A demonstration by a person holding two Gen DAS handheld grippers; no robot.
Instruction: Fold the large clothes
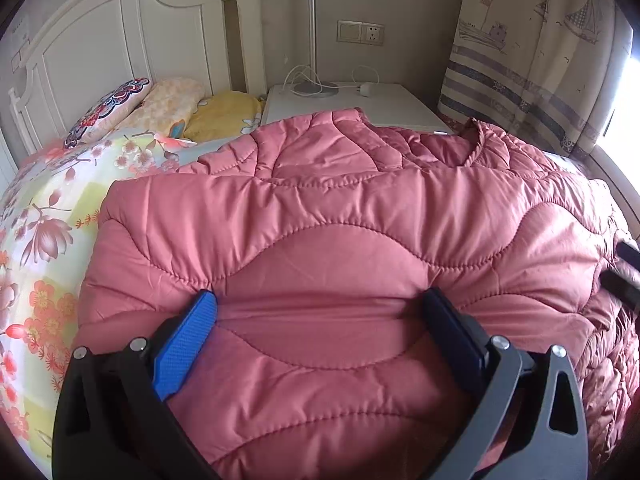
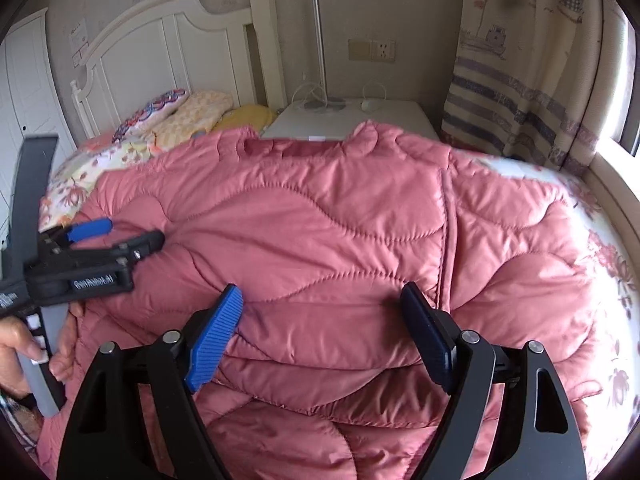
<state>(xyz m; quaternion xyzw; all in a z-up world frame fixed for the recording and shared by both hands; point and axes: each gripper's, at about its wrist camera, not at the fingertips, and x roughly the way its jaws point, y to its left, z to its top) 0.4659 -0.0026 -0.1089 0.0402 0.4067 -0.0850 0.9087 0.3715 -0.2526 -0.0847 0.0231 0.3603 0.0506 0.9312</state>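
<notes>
A large pink quilted jacket [image 1: 340, 220] lies spread over the bed, collar toward the headboard; it also fills the right wrist view [image 2: 320, 220]. My left gripper [image 1: 320, 304] is open, its blue pads pressed onto the near part of the jacket with a fold of fabric between them. It shows from the side in the right wrist view [image 2: 136, 236], resting on the jacket's left part. My right gripper [image 2: 320, 300] is open, fingers wide over a doubled near edge of the jacket. Its tips show at the left wrist view's right edge [image 1: 624, 272].
A floral bedsheet [image 1: 48, 220] lies under the jacket. Pillows [image 1: 160, 108] lean at the white headboard [image 1: 100, 40]. A white nightstand [image 1: 360, 104] with a lamp pole and cables stands behind the bed. A curtain [image 1: 532, 52] hangs at right by the window.
</notes>
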